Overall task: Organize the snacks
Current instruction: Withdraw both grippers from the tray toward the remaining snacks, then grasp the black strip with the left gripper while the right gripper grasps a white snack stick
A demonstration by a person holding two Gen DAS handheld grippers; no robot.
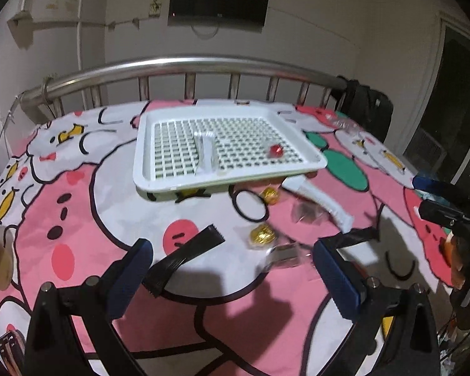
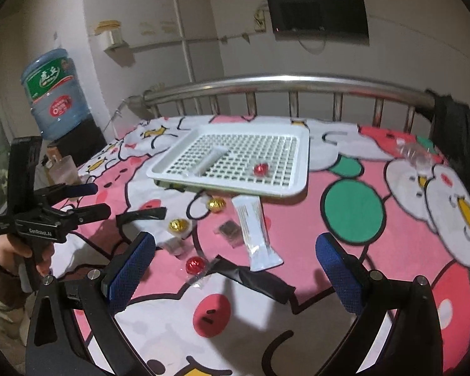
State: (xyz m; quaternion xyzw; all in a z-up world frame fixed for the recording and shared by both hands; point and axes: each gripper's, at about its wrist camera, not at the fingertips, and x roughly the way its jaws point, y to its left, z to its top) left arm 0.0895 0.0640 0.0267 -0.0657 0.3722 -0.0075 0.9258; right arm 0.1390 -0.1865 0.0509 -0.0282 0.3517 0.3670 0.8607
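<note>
The left hand-held gripper (image 1: 232,261) hovers with its blue pads wide apart, nothing between them; the right hand-held gripper (image 2: 235,261) is likewise spread and empty. On the pink cartoon bedspread (image 2: 376,250) sits a white slotted tray (image 2: 300,169) holding a red foil candy (image 2: 261,168) and a white packet (image 2: 210,158); just in front of it lie loose snacks — two gold foil candies (image 2: 216,204), a white bar (image 2: 257,235), a black wrapper (image 2: 260,280) and another red candy (image 2: 195,264).

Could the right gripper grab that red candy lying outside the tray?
Probably yes. The right gripper is open, and the red foil candy lies just ahead of it on the bedsheet, uncovered.
</note>
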